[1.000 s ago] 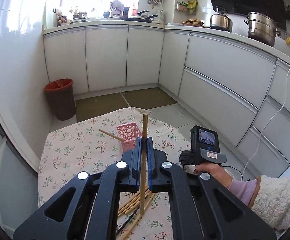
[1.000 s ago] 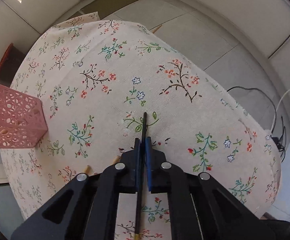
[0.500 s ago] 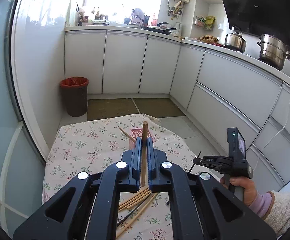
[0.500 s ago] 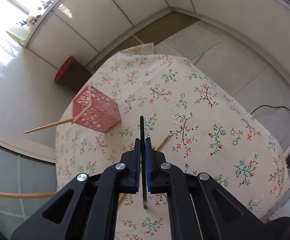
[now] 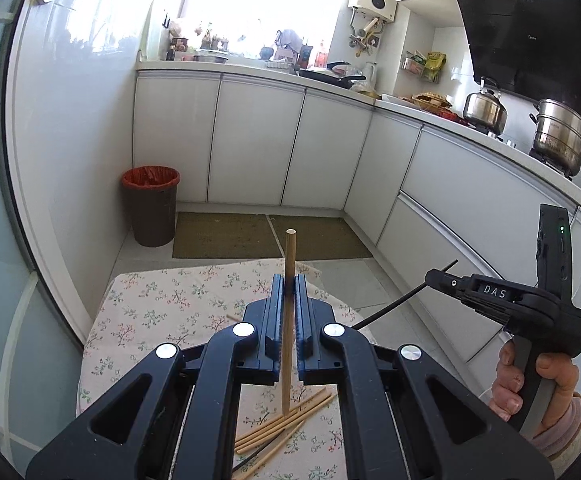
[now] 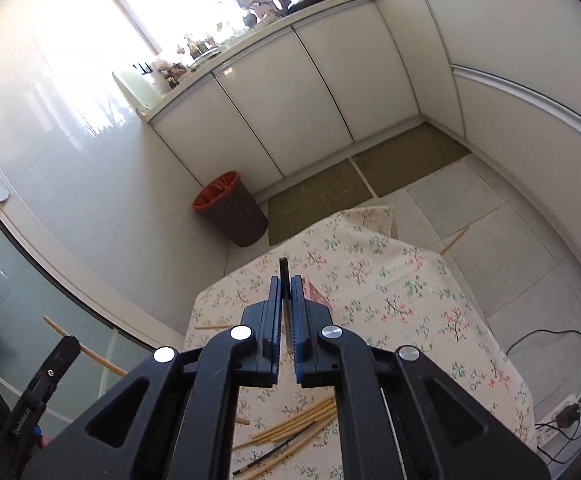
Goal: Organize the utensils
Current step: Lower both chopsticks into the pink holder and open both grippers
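A wooden chopstick [image 5: 289, 320] is clamped upright between the closed jaws of the left gripper [image 5: 289, 286], its lower tip hanging above a loose pile of chopsticks [image 5: 282, 428] on the floral tablecloth [image 5: 162, 312]. A black chopstick [image 6: 284, 276] is pinched in the closed jaws of the right gripper [image 6: 286, 284], which is held in a hand [image 5: 530, 388] above the table's right side. The pink basket [image 6: 314, 294] is mostly hidden behind the right gripper's fingers, well beyond the pile; one stick [image 6: 454, 239] is seen on the floor.
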`<state>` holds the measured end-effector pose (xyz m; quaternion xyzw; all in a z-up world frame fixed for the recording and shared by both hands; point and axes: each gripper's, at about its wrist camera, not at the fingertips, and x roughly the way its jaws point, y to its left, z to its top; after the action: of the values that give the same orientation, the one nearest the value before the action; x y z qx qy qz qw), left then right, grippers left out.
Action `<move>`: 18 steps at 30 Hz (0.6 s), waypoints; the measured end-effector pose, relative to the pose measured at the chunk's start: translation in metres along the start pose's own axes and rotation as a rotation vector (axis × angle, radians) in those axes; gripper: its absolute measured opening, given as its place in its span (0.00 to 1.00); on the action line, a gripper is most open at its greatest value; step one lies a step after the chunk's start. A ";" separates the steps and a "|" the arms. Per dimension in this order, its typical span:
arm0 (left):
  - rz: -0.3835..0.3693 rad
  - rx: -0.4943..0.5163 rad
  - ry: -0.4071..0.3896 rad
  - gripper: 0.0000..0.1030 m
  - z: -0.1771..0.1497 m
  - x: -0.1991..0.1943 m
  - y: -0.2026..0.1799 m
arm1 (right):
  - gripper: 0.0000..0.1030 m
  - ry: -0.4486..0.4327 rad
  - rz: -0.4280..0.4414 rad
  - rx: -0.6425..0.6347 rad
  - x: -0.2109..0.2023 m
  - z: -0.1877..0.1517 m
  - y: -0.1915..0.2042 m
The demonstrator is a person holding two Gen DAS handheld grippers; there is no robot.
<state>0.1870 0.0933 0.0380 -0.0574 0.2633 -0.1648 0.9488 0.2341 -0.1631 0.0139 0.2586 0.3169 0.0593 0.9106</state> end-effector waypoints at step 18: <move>0.113 -0.026 -0.019 0.04 0.049 0.113 0.001 | 0.05 -0.036 -0.038 -0.102 0.087 0.047 0.028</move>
<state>0.3036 0.0565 0.0257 -0.0562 0.2591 -0.1071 0.9583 0.3332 -0.1361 0.0119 0.2069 0.3018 0.0532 0.9291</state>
